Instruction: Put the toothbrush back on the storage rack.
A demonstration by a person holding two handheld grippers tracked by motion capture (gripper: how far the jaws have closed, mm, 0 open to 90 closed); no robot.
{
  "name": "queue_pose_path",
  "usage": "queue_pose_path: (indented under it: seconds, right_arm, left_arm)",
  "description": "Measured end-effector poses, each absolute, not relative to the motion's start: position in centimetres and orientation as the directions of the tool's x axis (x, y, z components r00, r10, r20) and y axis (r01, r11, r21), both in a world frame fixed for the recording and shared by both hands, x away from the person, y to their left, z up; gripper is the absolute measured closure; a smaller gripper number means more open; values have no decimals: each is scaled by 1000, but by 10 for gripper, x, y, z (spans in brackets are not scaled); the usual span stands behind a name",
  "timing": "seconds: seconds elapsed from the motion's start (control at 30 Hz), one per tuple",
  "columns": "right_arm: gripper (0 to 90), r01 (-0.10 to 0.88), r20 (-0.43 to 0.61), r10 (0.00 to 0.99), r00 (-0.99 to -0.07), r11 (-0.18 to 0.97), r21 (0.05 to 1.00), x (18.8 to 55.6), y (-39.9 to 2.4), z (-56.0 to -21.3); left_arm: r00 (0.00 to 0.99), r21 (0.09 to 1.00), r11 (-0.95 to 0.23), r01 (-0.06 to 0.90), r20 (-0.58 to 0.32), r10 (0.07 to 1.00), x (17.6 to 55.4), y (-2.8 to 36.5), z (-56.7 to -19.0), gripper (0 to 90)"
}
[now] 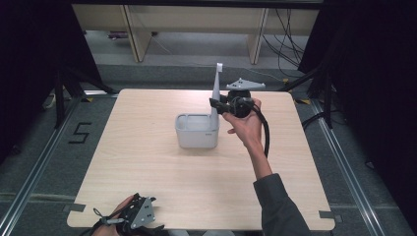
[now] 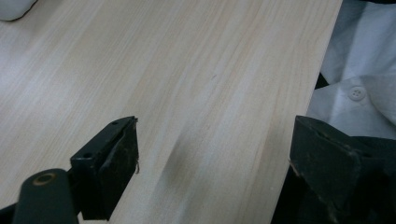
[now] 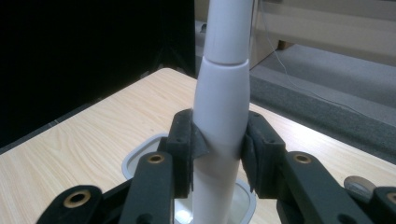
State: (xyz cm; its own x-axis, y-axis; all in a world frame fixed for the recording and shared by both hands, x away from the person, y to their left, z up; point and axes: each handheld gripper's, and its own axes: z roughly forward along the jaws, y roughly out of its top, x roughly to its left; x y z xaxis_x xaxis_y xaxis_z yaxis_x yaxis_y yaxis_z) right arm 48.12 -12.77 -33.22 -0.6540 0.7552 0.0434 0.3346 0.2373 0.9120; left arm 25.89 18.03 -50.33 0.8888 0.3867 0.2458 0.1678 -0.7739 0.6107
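The right gripper has its black padded jaws pressed on both sides of a tall, white, tapered plastic handle, which stands upright with its lower end inside a pale grey rectangular plastic bin near the centre of the light wooden table. The left gripper, at about seven o'clock on the table by the near edge, has its jaws spread wide apart with bare wood between them.
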Motion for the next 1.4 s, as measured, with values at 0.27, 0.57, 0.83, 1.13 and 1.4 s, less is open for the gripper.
queue_pose_path:
  seconds: [0.27,0.57,0.83,1.13,1.4]
  right_arm:
    - [667,353,47,769,-637,238,905,489,-123,-339]
    - [666,371,55,778,-625,234,898,498,-120,-351]
    - [666,387,55,784,-619,243,889,499,-118,-361]
    - [665,409,47,787,-615,267,872,500,-116,-374]
    - [665,412,25,790,-612,292,863,501,-116,-382]
  left_arm:
    - [889,612,-773,168,245,388,259,180,-503,153]
    - [890,610,-774,166,246,385,259,180,-503,153]
    - [890,610,-775,166,246,384,259,180,-503,153]
    - [890,611,-774,167,245,385,259,180,-503,153]
    - [890,610,-775,166,246,385,259,180,-503,152]
